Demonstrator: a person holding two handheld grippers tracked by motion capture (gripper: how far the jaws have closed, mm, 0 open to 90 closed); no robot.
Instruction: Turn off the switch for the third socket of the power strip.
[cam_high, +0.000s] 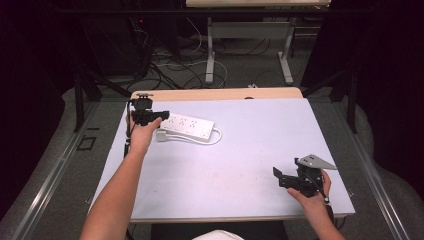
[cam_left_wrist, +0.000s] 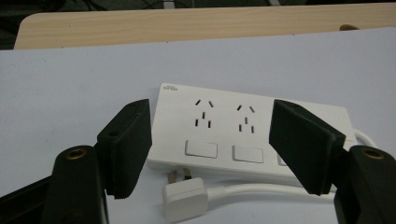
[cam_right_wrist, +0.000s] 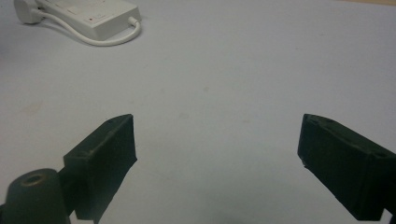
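A white power strip (cam_high: 188, 127) lies on the pale sheet that covers the table (cam_high: 240, 165), toward the far left part of it. In the left gripper view a small grey brand mark sits at the strip's (cam_left_wrist: 243, 135) near-left top corner, but the letters are too small and soft to read; it may be a short word. Two socket groups of dark slots show on its face, each with a white rocker switch below. Its white cord (cam_high: 212, 140) loops off the right end and runs back along the near side to the white plug (cam_left_wrist: 184, 198), which lies flat just beside the strip's near edge with two metal prongs pointing at it.

The left gripper (cam_high: 150, 118) hangs over the strip's left end, jaws parted with the strip seen between them in its own view, pads not pressing on anything. The right gripper (cam_high: 282, 176) sits near the table's near right corner, well apart from the strip, its jaws spread over bare sheet and holding nothing.

A strip of bare wood (cam_high: 215, 94) shows along the far edge beyond the sheet. The whole middle and right of the sheet lies open between the two grippers. Beyond the table, the floor holds cables and the legs of another table (cam_high: 210, 55).
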